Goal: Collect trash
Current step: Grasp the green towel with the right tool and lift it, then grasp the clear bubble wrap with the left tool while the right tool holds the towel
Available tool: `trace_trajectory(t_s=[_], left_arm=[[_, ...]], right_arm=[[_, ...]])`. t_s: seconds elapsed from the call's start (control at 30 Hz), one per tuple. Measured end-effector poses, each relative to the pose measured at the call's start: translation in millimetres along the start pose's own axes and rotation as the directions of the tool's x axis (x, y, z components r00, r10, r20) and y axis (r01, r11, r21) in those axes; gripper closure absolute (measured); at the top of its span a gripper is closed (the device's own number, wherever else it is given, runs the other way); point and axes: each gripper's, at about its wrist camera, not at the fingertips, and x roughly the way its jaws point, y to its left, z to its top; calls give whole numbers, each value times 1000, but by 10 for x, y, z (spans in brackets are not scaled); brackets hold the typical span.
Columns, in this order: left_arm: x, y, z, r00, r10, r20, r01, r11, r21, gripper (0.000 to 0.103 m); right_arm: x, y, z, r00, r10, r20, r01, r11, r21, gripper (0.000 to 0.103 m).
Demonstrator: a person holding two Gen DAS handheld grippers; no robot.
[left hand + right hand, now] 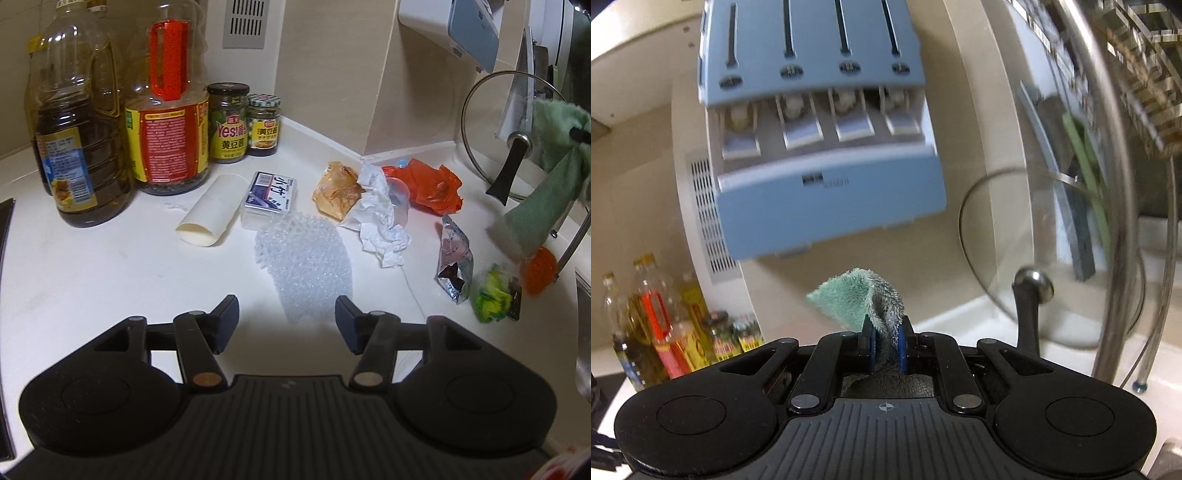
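Step in hand, as judged: the cloth is being carried clear of the counter so the litter can be picked up.

Technique notes:
- Keep the cloth [866, 299] pinched near its fold and lift it high enough that its hanging end clears the orange scrubber [538, 271] below it. In the left view that end dangles just above the scrubber at about 3 o'clock.
- Bring the left tool down on the bubble wrap [304, 264] first; it lies straight ahead at 12 o'clock, nearest the fingers. It is light and springy, so a firm pinch on a bunched edge should hold better than a flat press.
- Next candidates, at 1 to 2 o'clock: crumpled white paper [376, 221], orange plastic bag [424, 188], foil wrapper [454, 262], green wrapper [493, 295].

Tool state:
- Left gripper [286, 323]: jaws stand apart at a moderate gap, nothing between them, hovering over the white counter [92, 266] just short of the bubble wrap. Not touching it.
- Right gripper [885, 345]: jaws closed tight on the cloth, with 2 blue pads [902, 347] pressing its fold. A glass pot lid [1004, 266] stands to the right at 2 o'clock, apart from the cloth.
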Motion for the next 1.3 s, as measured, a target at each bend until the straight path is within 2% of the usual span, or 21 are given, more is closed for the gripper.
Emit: trace_trajectory(t_s=[0.07,0.17,0.4,0.7,0.8,0.87,0.9,0.97,1.0,1.3], left_arm=[[36,-19,7,1000,-13,2,13,1000,9,41],[109,-56,13,1000,-30,0,30,999,24,38],[413,-101,36,999,-48,-21,49,998,50,38],[754,-156,93,998,-32,-50,36,997,70,38],[820,-169,92,998,-29,-60,34,996,84,44],[843,-170,83,998,-31,-62,37,995,89,58],[844,-165,82,997,-38,-60,43,995,87,61],[828,-158,89,997,-54,-57,58,995,80,84],[815,-157,93,997,-56,-56,60,995,79,87],[417,-98,109,999,-40,6,39,997,61,91]], right_arm=[[-99,43,80,1000,1,31,-1,1000,-3,92],[-242,114,176,997,-1,73,2,1000,-13,92],[-543,252,386,990,-1,144,6,999,-34,92],[-864,371,575,979,-8,205,15,999,-34,92],[-935,382,600,977,-14,213,21,999,-27,92],[-989,388,589,976,-20,216,25,999,-22,92],[-1008,385,584,977,-20,212,25,1000,-19,92],[-1029,378,573,978,-23,208,26,1000,-10,92],[-1038,372,567,978,-23,205,24,1000,-5,92],[-1122,356,489,982,3,187,-5,1000,12,92]])
